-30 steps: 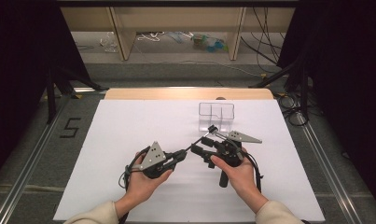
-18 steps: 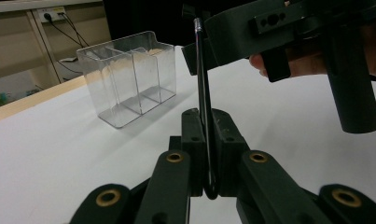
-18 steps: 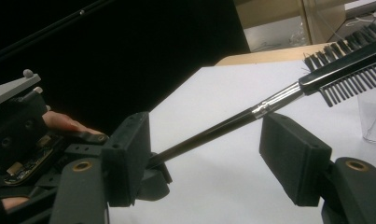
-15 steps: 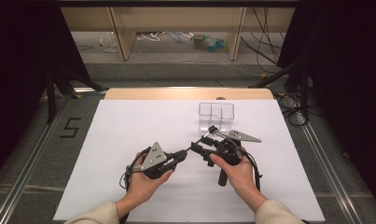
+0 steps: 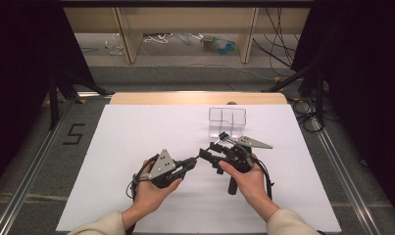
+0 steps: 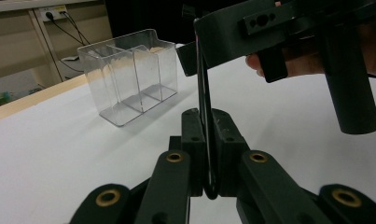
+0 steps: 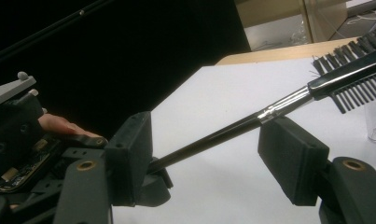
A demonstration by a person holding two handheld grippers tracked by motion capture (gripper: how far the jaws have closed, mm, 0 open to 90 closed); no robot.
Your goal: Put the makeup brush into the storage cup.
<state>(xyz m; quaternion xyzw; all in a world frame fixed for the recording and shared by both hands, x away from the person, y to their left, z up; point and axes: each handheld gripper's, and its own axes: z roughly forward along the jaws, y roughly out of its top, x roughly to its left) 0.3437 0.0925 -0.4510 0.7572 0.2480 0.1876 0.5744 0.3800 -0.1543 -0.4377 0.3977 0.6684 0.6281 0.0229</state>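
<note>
A slim black comb-brush (image 7: 288, 100) with a metal ferrule and comb teeth at its tip slants up from my left gripper (image 5: 191, 161). That gripper is shut on the lower end of the handle (image 6: 205, 116). The handle runs between the two pads of my right gripper (image 7: 209, 149), which is open: the pads (image 7: 293, 158) stand apart on either side and do not press on it. Its jaws have just been closing a little around the handle. In the high view the two grippers meet at mid-table, with the right gripper (image 5: 212, 159) just right of the left.
A clear plastic box (image 5: 227, 121) with dividers stands just behind the grippers, also seen in the left gripper view (image 6: 129, 79). The white table top (image 5: 136, 132) spreads to the left. Beyond the far wooden edge (image 5: 195, 98) lie cables and shelving.
</note>
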